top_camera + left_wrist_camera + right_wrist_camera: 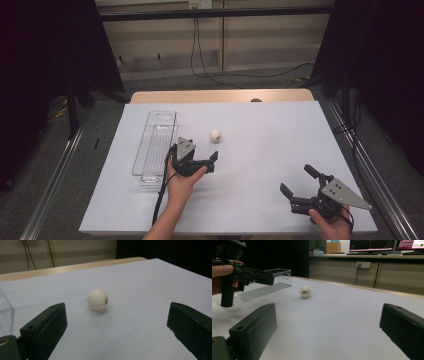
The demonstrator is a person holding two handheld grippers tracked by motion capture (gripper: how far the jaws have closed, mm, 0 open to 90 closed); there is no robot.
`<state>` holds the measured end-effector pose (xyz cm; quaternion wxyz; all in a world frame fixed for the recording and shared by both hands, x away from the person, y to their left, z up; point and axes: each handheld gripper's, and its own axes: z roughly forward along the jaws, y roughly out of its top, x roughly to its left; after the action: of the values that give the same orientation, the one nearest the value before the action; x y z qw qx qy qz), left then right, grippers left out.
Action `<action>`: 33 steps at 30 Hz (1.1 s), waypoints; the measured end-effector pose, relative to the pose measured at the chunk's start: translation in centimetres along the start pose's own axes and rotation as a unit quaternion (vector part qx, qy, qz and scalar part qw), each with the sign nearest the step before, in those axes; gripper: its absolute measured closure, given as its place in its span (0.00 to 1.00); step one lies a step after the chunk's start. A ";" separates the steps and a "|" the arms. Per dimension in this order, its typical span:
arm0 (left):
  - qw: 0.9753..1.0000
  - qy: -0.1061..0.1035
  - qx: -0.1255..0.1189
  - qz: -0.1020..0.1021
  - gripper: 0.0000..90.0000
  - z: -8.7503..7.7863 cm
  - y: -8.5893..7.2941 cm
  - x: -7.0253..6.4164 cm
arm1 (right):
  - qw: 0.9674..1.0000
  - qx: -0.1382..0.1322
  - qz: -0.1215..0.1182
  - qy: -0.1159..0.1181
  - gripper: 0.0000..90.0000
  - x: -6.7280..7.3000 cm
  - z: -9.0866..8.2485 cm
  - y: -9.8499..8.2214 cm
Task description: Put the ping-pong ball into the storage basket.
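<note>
A small white ball [215, 134] with a dark printed mark rests on the white table sheet [265, 145]. My left gripper [195, 154] is open just short of the ball and points at it. In the left gripper view the ball [98, 299] lies ahead of the wide-apart jaws of the left gripper [115, 322], touching neither. My right gripper [298, 180] stands open and empty near the front right of the table. From the right gripper [327, 317] I see the ball [305, 291] farther off, with the left gripper [249, 275] to its left.
A clear plastic bin [155, 145] lies lengthwise left of the left gripper, and its open end [278, 275] is close to the ball. A wooden table edge [220, 95] runs along the back. Cables lie on the floor beyond.
</note>
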<state>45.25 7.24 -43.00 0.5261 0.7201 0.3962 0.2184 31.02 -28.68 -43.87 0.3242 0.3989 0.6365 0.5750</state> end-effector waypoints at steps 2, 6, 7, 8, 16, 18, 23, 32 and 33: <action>1.000 -0.002 -0.002 0.001 0.03 0.1 0.1 0.0 | 1.000 0.000 0.000 0.001 0.01 0.0 0.0 0.0; 1.000 0.000 0.001 0.001 0.03 0.3 0.2 0.0 | 1.000 0.000 0.000 0.001 0.01 0.0 0.0 0.0; 1.000 0.001 0.001 -0.004 0.03 0.3 0.2 -0.1 | 1.000 0.000 0.000 0.001 0.01 0.0 0.0 0.0; 1.000 0.001 0.001 -0.001 0.03 0.4 0.2 -0.1 | 1.000 -0.001 -0.001 0.001 0.01 0.0 0.0 0.0; 1.000 0.001 0.003 -0.005 0.03 0.7 0.3 0.0 | 1.000 -0.001 -0.001 0.001 0.01 0.0 0.0 0.0; 1.000 0.000 0.004 0.000 0.03 0.7 0.3 0.1 | 1.000 -0.001 -0.002 0.002 0.01 0.0 0.0 0.0; 1.000 0.003 0.004 0.000 0.03 0.8 0.5 0.2 | 1.000 -0.001 -0.001 0.002 0.01 0.0 0.0 0.0; 1.000 0.006 0.011 0.006 0.03 1.1 0.7 0.4 | 1.000 -0.002 -0.001 0.003 0.01 0.0 0.0 0.0; 1.000 0.006 0.011 0.007 0.03 1.1 0.7 0.4 | 1.000 -0.002 -0.001 0.002 0.01 0.0 0.0 0.0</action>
<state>46.52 6.85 -42.80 0.5147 0.7269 0.3968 0.2219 31.02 -28.66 -43.85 0.3242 0.3963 0.6362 0.5771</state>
